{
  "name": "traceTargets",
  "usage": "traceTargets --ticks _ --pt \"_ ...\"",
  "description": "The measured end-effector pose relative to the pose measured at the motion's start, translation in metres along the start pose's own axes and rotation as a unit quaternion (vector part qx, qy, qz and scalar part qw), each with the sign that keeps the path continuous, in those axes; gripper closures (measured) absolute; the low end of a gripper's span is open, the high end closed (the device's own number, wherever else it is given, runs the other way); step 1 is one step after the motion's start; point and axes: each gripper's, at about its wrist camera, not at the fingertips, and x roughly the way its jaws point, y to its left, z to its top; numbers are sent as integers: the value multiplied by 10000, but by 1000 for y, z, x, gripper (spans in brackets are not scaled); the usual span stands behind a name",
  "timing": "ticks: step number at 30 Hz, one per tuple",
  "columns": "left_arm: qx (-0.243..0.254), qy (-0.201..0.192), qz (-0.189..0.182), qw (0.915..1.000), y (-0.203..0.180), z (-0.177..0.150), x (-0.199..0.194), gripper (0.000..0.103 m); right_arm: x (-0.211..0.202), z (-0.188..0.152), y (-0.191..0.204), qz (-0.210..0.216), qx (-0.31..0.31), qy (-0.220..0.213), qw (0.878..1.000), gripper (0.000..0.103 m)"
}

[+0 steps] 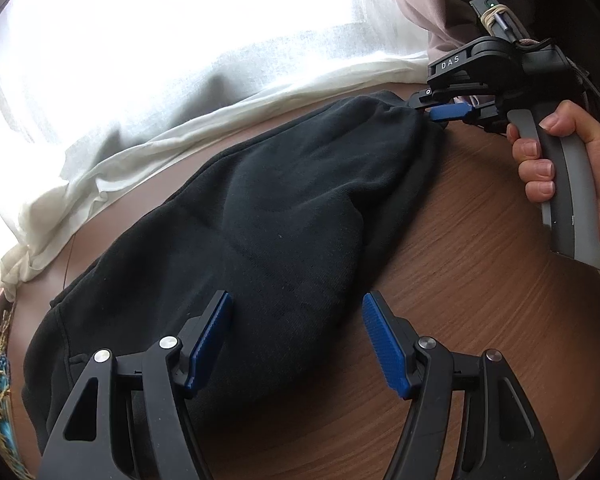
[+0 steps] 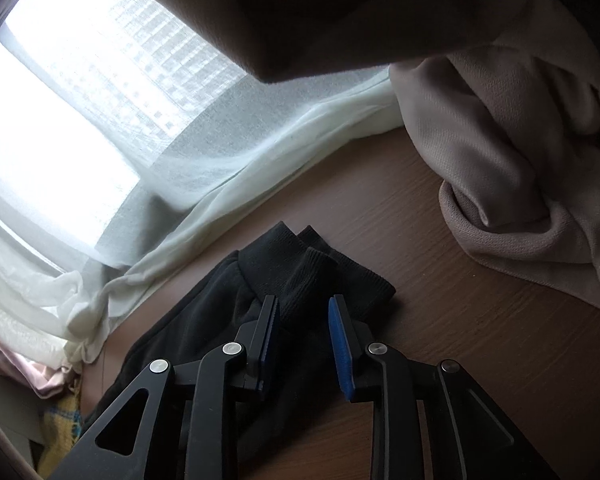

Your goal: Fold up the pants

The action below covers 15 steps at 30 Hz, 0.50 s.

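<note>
Pants (image 1: 284, 216) lie bunched on the wood surface (image 1: 460, 280) by the curtain (image 1: 180, 120). My left gripper (image 1: 296, 344) hangs wide over the near end, holding nothing. My right gripper (image 2: 304, 340) stands narrow at the cuffs (image 2: 312, 268), not clamped. Next, I judge: pinch both cuffs, then fold across.

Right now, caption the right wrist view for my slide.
Right claw open over the black pants' ribbed cuffs on the wooden table.
</note>
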Motion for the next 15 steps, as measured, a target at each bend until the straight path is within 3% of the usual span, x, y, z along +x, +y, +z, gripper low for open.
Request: traceTargets --ticks 3,9,11,15 --pt "20 43 14 10000 0 -1 3 36 9 0 -3 -26 92 57 9999 70" --pt "37 90 51 9999 2 -2 6 36 21 3 5 -64 -144 79 9998 70" --pt "-22 114 81 9999 4 -2 7 36 21 3 10 -131 -298 35 9995 91" --pt "-138 97 59 9998 11 -2 3 36 -5 7 23 -30 -494 -330 9982 96"
